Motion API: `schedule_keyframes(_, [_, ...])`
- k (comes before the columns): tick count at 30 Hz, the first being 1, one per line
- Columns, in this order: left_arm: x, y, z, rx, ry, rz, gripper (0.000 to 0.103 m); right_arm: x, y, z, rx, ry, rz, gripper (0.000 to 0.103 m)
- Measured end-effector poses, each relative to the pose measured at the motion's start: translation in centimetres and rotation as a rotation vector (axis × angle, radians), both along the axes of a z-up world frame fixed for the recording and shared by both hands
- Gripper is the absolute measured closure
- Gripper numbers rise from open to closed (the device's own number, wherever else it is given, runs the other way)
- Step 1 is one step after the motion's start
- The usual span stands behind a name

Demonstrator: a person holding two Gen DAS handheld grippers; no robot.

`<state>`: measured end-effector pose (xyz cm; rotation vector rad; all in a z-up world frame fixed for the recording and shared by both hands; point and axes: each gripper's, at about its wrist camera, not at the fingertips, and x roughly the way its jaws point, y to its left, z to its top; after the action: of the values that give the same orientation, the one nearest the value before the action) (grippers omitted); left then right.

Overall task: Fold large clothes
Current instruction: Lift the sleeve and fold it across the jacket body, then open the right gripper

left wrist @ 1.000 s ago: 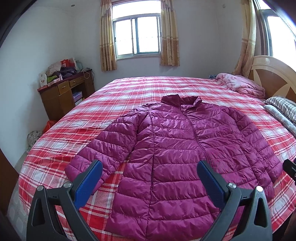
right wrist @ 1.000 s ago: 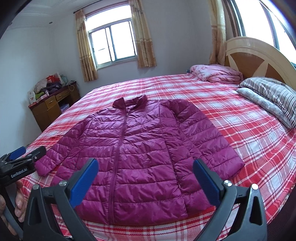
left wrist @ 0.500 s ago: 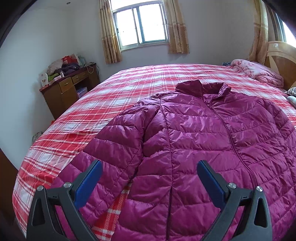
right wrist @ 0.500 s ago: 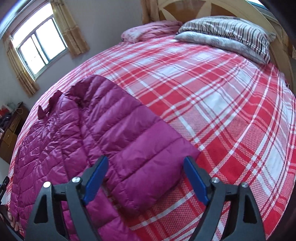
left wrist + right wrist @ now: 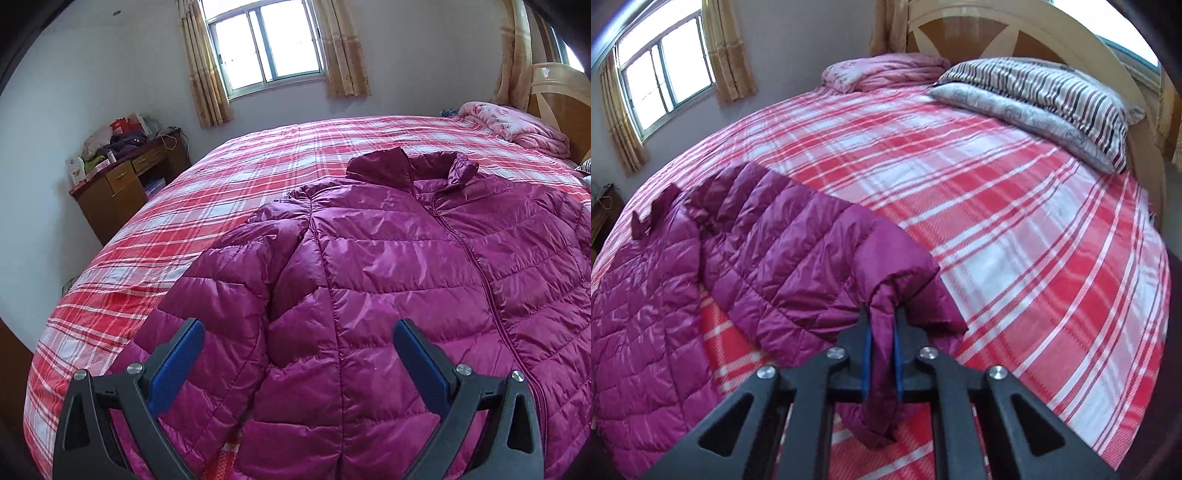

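Note:
A magenta quilted puffer jacket (image 5: 388, 266) lies face up and zipped on the bed, collar toward the window. My left gripper (image 5: 297, 347) hovers open just above the seam where the jacket's left sleeve (image 5: 221, 295) meets the body, nothing between its blue pads. In the right wrist view the jacket's other sleeve (image 5: 798, 258) stretches toward me. My right gripper (image 5: 882, 325) is shut on that sleeve's cuff, and a fold of the fabric is pinched between the blue pads and hangs below them.
The bed carries a red and white plaid sheet (image 5: 1015, 221). A striped pillow (image 5: 1052, 99) and a folded pink blanket (image 5: 886, 70) lie by the wooden headboard (image 5: 997, 33). A cluttered wooden desk (image 5: 125, 181) stands by the wall past the bed's left side.
Both grippers have moved in low over the jacket. The right one swung to the sleeve's end and went from wide open to clamped on the cuff. The left stays open.

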<state>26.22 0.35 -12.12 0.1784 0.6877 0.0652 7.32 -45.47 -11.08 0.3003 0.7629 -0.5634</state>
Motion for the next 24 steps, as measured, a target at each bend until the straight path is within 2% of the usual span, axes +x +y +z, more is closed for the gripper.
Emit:
schedule_keyframes(3, [0.8,0.1,-0.3,0.011,0.005,0.003,0.001,2.3,-2.2,2.4,-0.133,-0.013,-0.057,0.093])
schedule_keyframes(7, [1.9,1.0,-0.7,0.006,0.026,0.015,0.001,4.9,-3.1,5.8,-0.208,-0.058,-0.079,0.093])
schedule_keyframes(12, [2.4,1.9,-0.8,-0.011,0.031,0.019,0.001,7.3,1.3,9.5,-0.318,-0.136,0.010,0.093])
schedule_keyframes(16, [2.5,2.1,-0.6,-0.025,0.033,0.013,0.001,8.5,5.8,11.4,-0.416,-0.183,0.096,0.093])
schedule_keyframes(24, [2.4,2.5,0.3,-0.045,0.002,0.013,0.001,10.8,13.9,12.9,-0.522,-0.229,0.279,0.093])
